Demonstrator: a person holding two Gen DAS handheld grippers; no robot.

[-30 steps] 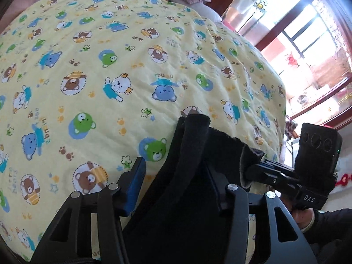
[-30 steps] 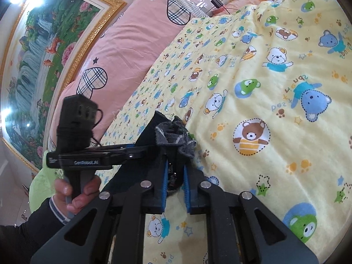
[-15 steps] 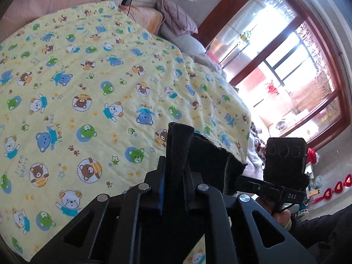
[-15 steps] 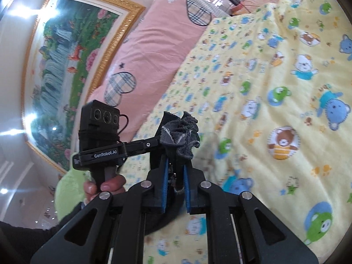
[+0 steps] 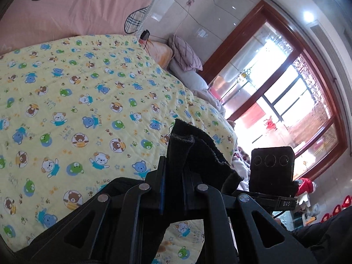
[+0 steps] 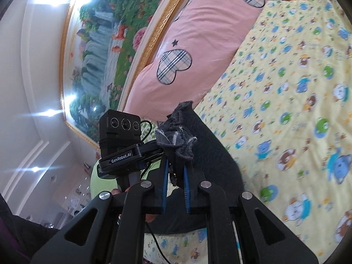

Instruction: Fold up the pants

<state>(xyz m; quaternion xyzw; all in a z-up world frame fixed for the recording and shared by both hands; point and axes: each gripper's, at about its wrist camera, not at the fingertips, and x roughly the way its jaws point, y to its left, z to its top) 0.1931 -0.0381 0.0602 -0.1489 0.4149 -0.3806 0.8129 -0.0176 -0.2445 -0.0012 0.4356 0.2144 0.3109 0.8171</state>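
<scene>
Together, two grippers, left gripper (image 5: 173,176) and right gripper (image 6: 176,176), clamp one pants (image 5: 198,149).

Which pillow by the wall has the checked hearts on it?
The big pink pillow has the checked hearts. The orange pillow, the purple one and the grey one beside it show no hearts.

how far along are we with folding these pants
Early. Done: both grips are made. The left gripper and right gripper are each shut on an edge of the black pants, raised above the yellow bear quilt. Left: no fold is visible yet; they must be laid flat and folded.
</scene>
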